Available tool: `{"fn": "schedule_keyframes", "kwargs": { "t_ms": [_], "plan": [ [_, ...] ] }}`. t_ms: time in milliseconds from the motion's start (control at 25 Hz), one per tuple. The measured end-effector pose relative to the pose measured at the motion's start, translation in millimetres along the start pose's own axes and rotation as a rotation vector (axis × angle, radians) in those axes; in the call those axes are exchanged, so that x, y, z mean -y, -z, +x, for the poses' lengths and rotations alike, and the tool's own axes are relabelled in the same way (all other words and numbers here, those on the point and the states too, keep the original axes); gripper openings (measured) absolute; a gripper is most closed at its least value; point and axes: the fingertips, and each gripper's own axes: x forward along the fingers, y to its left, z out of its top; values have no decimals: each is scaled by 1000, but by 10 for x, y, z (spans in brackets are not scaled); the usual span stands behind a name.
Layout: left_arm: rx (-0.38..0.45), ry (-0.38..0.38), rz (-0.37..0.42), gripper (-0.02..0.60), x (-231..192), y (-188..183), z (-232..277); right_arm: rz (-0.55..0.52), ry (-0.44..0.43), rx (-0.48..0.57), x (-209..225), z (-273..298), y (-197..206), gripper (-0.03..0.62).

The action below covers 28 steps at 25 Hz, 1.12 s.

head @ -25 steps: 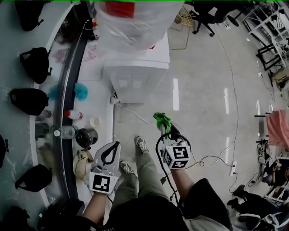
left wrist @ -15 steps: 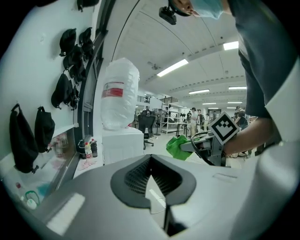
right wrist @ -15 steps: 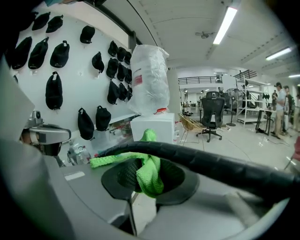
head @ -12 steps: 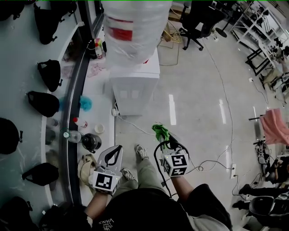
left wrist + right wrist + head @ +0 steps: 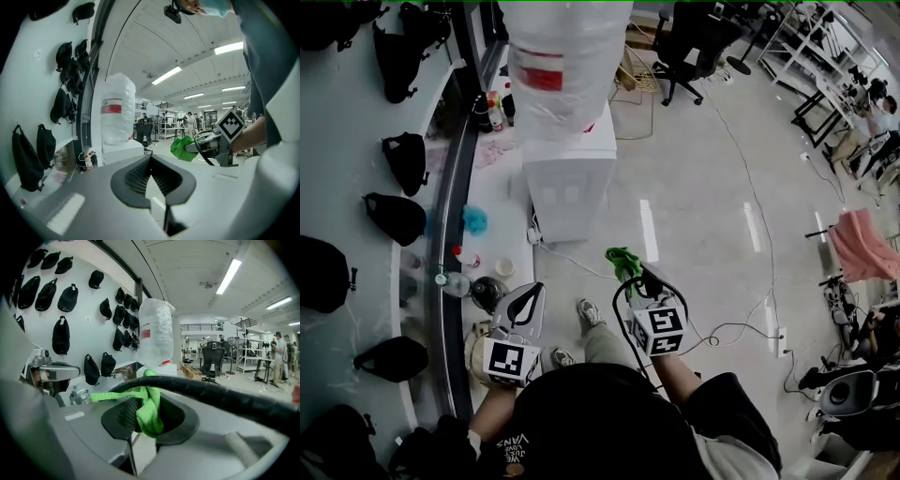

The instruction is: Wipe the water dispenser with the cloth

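Observation:
The white water dispenser (image 5: 570, 180) stands on the floor ahead, with a plastic-wrapped bottle (image 5: 558, 66) on top of it. It also shows in the left gripper view, as the dispenser (image 5: 123, 149), and in the right gripper view, as the bottle (image 5: 157, 336). My right gripper (image 5: 639, 275) is shut on a green cloth (image 5: 624, 262), well short of the dispenser. The cloth (image 5: 150, 412) bunches between the right gripper's (image 5: 144, 417) jaws. My left gripper (image 5: 528, 298) hangs lower left, jaws shut and holding nothing. From the left gripper (image 5: 150, 161), the cloth (image 5: 183, 147) shows to the right.
Black bags (image 5: 397, 217) hang on the white wall at left. A ledge (image 5: 478, 262) beside the dispenser carries bottles and cups. A cable (image 5: 572, 258) trails across the floor. An office chair (image 5: 689, 42) stands behind, and a pink cloth (image 5: 861, 258) hangs at right.
The head view has tilted up, so the dispenser sits higher and smaller in frame. Both grippers stay near the body. The right one still holds the cloth.

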Motion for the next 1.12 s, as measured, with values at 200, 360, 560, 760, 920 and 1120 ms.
{"fn": "schedule_keyframes", "kwargs": {
  "t_ms": [200, 360, 560, 760, 920, 1120],
  "plan": [
    [25, 2, 4, 2, -66, -91, 19, -8, -2, 0, -49, -66, -57, 91],
    [39, 5, 13, 2, -107, -153, 54, -11, -4, -22, -46, -70, -48, 89],
    [42, 9, 21, 2, -161, -188, 129, -16, -5, -12, -27, -51, -135, 89],
    [44, 23, 35, 2, -147, -274, 193, -20, -15, -2, -37, -6, -201, 89],
    [53, 16, 34, 2, -162, -256, 211, -25, -24, -6, -49, 27, -200, 89],
    [9, 0, 33, 2, -160, -224, 208, -21, -31, -10, -21, 46, -192, 89]
  ]
}}
